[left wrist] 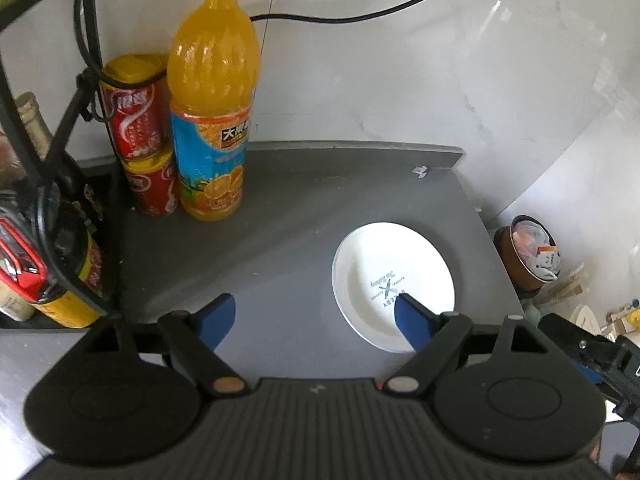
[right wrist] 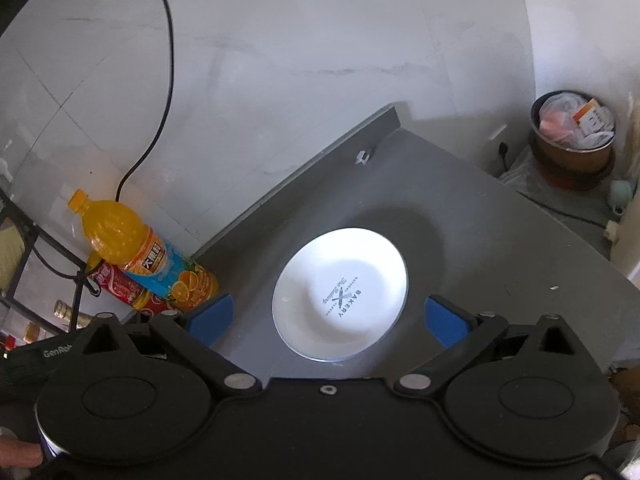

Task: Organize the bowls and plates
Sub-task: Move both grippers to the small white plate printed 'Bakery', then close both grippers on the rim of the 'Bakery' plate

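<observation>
Matte grey counter (right wrist: 500,240), glossy round white plate (right wrist: 340,292), both hand-held grippers (left wrist: 316,320) (right wrist: 328,318) spread open, empty.

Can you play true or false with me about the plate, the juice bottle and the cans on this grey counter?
1. The white plate is empty. True.
2. The orange juice bottle has tipped over. False: it stands upright on the grey counter.
3. The two red cans are stacked, one on top of the other. True.
4. The right gripper is squeezing the plate. False: its jaws are open and the plate lies flat on the counter.
5. The left gripper is carrying a bowl. False: its jaws are open with nothing between them.
</observation>
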Motion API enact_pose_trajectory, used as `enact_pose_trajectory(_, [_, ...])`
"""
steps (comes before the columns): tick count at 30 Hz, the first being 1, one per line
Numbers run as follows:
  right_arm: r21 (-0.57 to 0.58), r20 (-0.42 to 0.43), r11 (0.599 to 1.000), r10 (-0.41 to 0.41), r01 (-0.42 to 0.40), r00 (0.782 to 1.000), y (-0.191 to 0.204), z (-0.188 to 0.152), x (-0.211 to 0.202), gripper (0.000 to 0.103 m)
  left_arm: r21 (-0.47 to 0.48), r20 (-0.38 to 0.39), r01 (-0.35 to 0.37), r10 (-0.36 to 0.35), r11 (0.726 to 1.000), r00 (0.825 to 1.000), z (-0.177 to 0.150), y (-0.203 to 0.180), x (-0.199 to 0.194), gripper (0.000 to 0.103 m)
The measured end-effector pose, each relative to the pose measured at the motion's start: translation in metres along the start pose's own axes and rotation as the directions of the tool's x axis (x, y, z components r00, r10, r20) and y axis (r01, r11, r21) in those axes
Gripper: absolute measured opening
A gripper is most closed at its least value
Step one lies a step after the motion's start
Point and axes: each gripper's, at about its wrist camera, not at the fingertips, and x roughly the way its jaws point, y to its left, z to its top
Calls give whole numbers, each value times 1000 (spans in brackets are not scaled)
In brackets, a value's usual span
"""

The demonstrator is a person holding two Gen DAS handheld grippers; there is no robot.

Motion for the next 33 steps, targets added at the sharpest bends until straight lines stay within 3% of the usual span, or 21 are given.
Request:
enact_pose_trajectory(5, [37,-63,999,21,-19,998,-18,12,26,88,-58,-33,-11,9,998,999,5,2,23,84])
enact_pose_trajectory(14, [39,-157,999,-17,24,987,-47,19,74,85,-124,-105,-7,-6,992,994,7,5,76,81])
enact_pose_trajectory(22, [28,-252,999,-29,38,967,-72,19,129,79,-83,-183,-42,26,996,983,14,-1,133,73])
enact_pose_trajectory(29, [7,-283,1000,-25,29,959,-79,23,159,76,-56,-233,-42,27,998,972,14,-6,173,63])
enact_pose_trajectory(33, [16,-299,1000,-17,23,954,-82,24,170,69,-46,-269,-61,46,997,962,14,-6,191,54])
